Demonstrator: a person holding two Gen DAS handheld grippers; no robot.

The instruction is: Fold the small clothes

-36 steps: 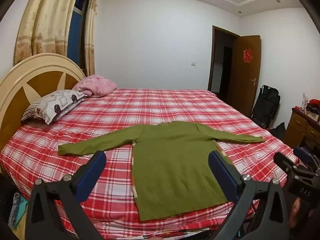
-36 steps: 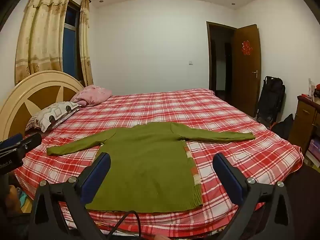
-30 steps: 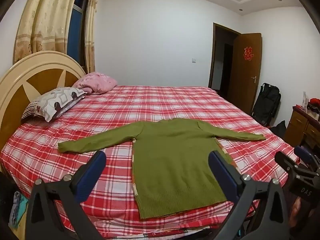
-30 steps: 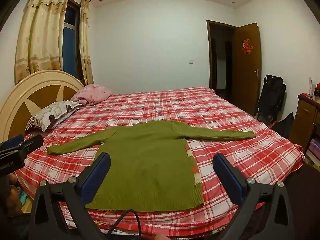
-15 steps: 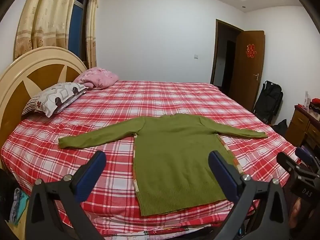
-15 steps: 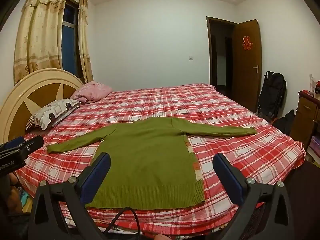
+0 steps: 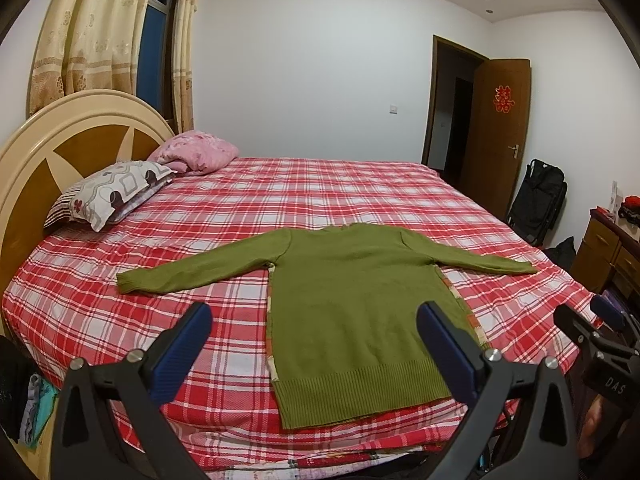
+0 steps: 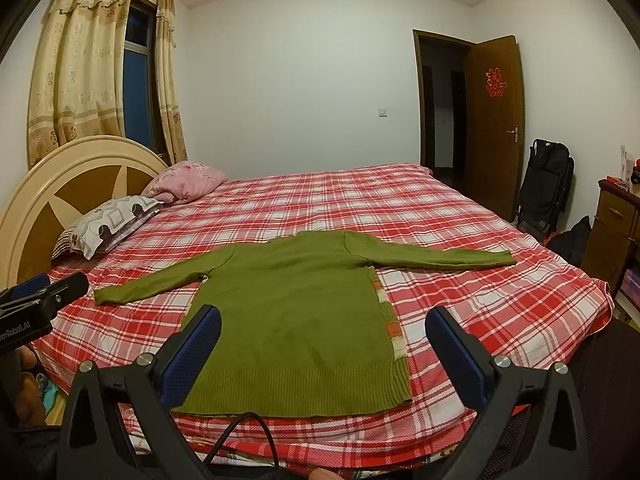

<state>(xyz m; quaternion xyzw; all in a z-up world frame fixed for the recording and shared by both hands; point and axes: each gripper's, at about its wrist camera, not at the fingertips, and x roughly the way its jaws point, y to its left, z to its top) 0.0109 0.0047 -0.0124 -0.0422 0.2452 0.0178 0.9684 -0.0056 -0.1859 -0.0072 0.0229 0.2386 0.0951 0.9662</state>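
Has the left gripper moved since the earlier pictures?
Yes. The left gripper has risen and tilted downward: the green sweater and the bed now sit lower in the left wrist view.

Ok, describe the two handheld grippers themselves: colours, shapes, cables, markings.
Both look alike: the left gripper and right gripper have black triangular finger frames with silver bolt heads, tipped by dark blue textured pads. A black cable loops below the right one. Seen from the side, the left body carries white lettering ending "Robot.AI"; the right shows "DAS".
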